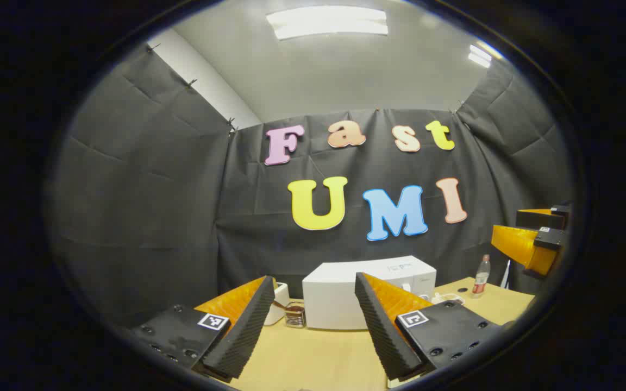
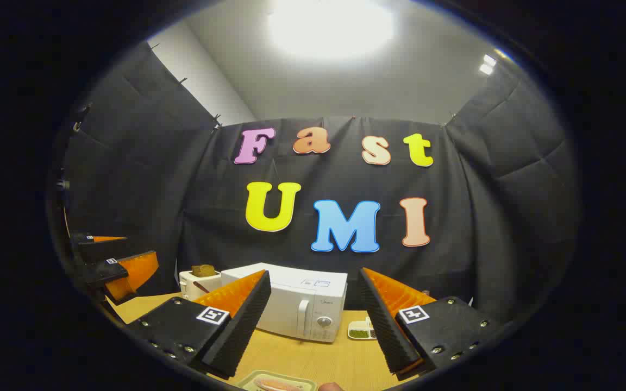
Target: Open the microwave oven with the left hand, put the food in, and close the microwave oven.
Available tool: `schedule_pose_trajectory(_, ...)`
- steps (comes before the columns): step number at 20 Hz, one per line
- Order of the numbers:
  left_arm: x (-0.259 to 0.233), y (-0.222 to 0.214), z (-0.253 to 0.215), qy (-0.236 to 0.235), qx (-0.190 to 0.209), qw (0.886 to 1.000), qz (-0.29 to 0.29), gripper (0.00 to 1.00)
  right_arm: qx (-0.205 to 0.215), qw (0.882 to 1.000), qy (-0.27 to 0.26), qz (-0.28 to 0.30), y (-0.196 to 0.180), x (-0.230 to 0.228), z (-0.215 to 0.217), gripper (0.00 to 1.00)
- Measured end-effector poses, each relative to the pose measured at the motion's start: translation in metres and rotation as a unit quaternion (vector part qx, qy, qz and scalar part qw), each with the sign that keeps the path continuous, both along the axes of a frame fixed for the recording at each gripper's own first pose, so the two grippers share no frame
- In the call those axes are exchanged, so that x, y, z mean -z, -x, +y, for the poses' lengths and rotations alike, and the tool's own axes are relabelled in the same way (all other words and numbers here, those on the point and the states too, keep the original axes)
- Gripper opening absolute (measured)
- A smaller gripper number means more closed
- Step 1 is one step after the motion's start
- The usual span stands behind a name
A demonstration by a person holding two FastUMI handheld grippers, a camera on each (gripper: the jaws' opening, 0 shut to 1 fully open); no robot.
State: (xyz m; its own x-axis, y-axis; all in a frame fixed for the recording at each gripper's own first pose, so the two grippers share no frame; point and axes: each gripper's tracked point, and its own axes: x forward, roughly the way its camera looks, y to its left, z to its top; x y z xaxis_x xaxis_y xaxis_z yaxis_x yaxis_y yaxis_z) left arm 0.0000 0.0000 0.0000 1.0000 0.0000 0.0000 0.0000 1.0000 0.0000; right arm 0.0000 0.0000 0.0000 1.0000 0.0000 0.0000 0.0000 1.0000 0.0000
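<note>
Left gripper view first: left claw (image 1: 308, 326) spread wide, nothing between its fingers, hovering above the bench (image 1: 313, 358). Microwave (image 1: 367, 290) straight ahead, well apart, door shut by the look of it, a toaster (image 1: 279, 304) just beside it and a bottle (image 1: 480, 278) farther along the bench. Over at the edge, the right claw (image 1: 533, 239), raised and off to the side. Right gripper view now: right claw (image 2: 318, 326) also gaping, empty, aimed at the microwave (image 2: 296, 307), door handle (image 2: 303, 317) and knob facing it. Food tray (image 2: 277, 383) low at the bottom edge, close under this claw, not yet gripped; a small dish (image 2: 361, 330) beside the microwave. Risk from here, likely: snagging the handle off-centre and dragging the whole light box across the bench instead of swinging the door; or clipping the toaster on the way in.
</note>
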Motion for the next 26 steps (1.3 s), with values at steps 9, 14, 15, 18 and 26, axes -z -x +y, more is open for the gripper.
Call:
schedule_pose_trajectory(9, 0.006, -0.009, -0.02, 0.002, 0.02, 1.0, 0.008, 0.96, 0.024, 1.0, 0.01, 0.01, 0.008, 0.005, -0.022, 0.98)
schedule_pose_trajectory(14, 0.006, -0.011, -0.032, 0.004, 0.026, 1.0, 0.007, 0.96, 0.033, 0.999, 0.012, 0.014, 0.011, 0.008, -0.034, 0.97)
schedule_pose_trajectory(15, 0.004, -0.012, -0.035, 0.004, 0.028, 1.0, 0.007, 0.96, 0.034, 0.999, 0.013, 0.016, 0.011, 0.009, -0.037, 0.97)
schedule_pose_trajectory(18, 0.004, -0.014, -0.047, 0.007, 0.032, 0.999, 0.008, 0.97, 0.035, 0.999, 0.01, 0.016, 0.014, 0.011, -0.045, 0.97)
schedule_pose_trajectory(26, 0.004, -0.04, -0.092, 0.004, 0.041, 0.999, -0.001, 0.97, 0.037, 0.999, 0.019, 0.013, 0.033, 0.018, -0.09, 0.97)
